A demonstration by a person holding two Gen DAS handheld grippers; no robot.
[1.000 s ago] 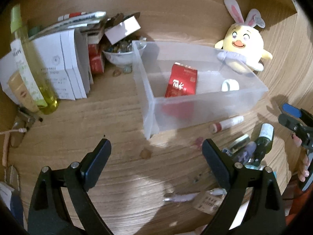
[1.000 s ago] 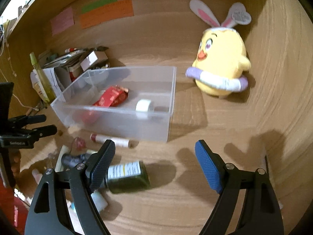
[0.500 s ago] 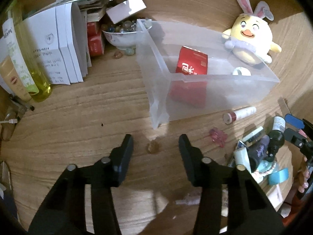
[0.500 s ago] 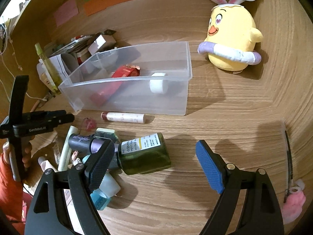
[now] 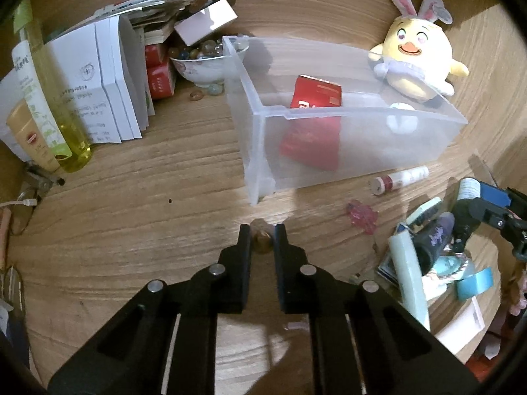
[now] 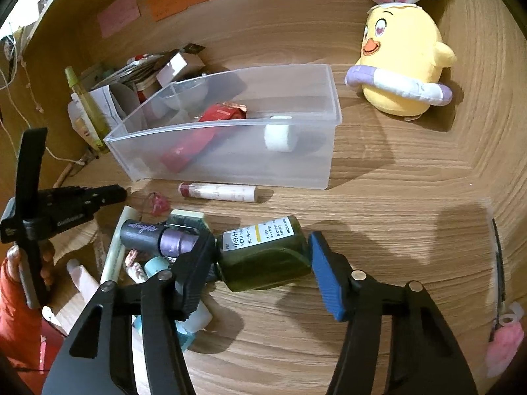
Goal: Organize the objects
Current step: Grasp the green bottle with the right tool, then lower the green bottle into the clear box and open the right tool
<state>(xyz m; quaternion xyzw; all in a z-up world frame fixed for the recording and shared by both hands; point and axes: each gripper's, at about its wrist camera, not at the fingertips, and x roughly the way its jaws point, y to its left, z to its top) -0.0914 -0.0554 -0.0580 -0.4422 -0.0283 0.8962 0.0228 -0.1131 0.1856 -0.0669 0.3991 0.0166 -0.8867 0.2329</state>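
A clear plastic bin (image 5: 362, 151) (image 6: 230, 158) on the wooden desk holds a red packet (image 5: 313, 125) (image 6: 197, 138) and a white tape roll (image 6: 278, 136). My left gripper (image 5: 263, 237) is shut on a small amber pebble (image 5: 262, 242) just before the bin's near corner. My right gripper (image 6: 260, 250) is open, its fingers either side of a dark green bottle (image 6: 263, 256) lying on the desk. Beside the bottle lie a purple tube (image 6: 154, 235) and a white lip balm stick (image 6: 219, 192).
A yellow bunny plush (image 5: 415, 62) (image 6: 402, 65) stands behind the bin. Booklets (image 5: 98, 82), a yellow bottle (image 5: 56, 105) and a bowl of pebbles (image 5: 204, 62) crowd the left. A pink clip (image 5: 360, 217), tape and tubes lie at the right.
My left gripper moved down to the amber pebble and closed on it. My right gripper dropped toward the green bottle, which now lies between its open fingers.
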